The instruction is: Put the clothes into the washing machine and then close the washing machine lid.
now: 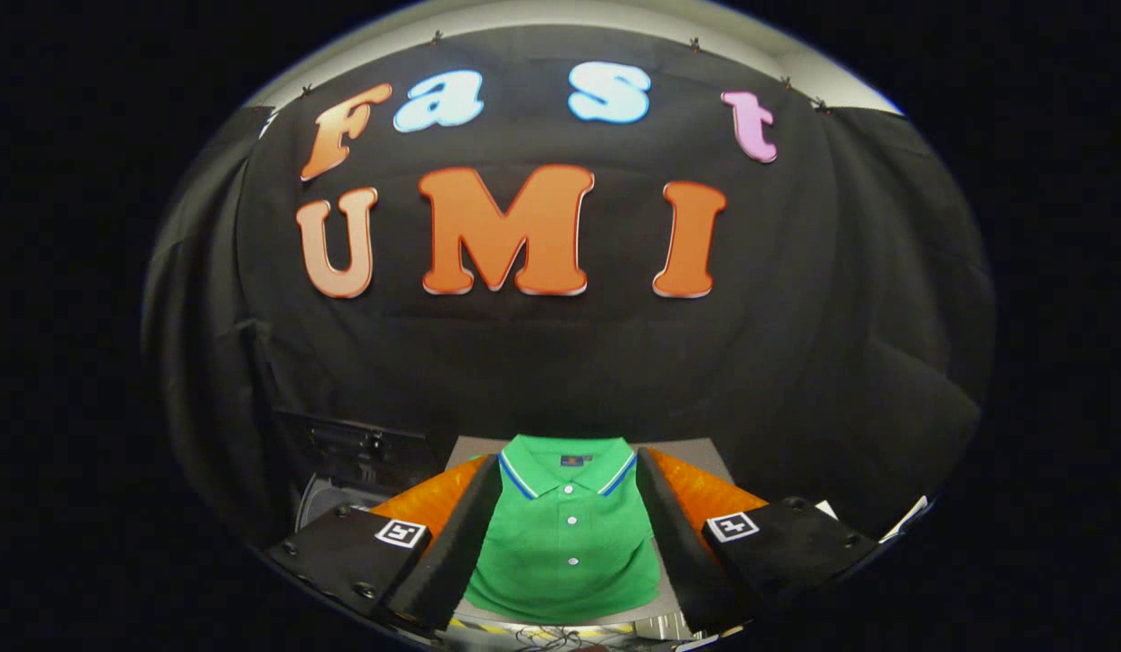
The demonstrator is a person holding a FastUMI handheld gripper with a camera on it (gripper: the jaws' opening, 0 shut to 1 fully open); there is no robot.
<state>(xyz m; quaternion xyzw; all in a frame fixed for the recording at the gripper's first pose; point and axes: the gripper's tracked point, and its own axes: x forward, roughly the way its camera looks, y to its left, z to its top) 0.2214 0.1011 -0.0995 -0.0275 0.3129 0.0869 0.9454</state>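
A folded green polo shirt [567, 543] with a blue-and-white striped collar lies flat on a grey surface [696, 450], its collar pointing away from me. My gripper [568, 464] stands open above it, one finger [465, 534] on each side of the shirt, nothing pressed between them. To the left, beyond the left finger, I see a dark machine with a raised lid [357, 448] and part of a pale round opening [323, 503]; it looks like the washing machine, mostly hidden.
Black cloth wall [570, 362] hangs close behind the grey surface. Some white sheets [905, 518] show past the right finger. A yellow-and-black striped edge [533, 628] and cables lie below the shirt's hem.
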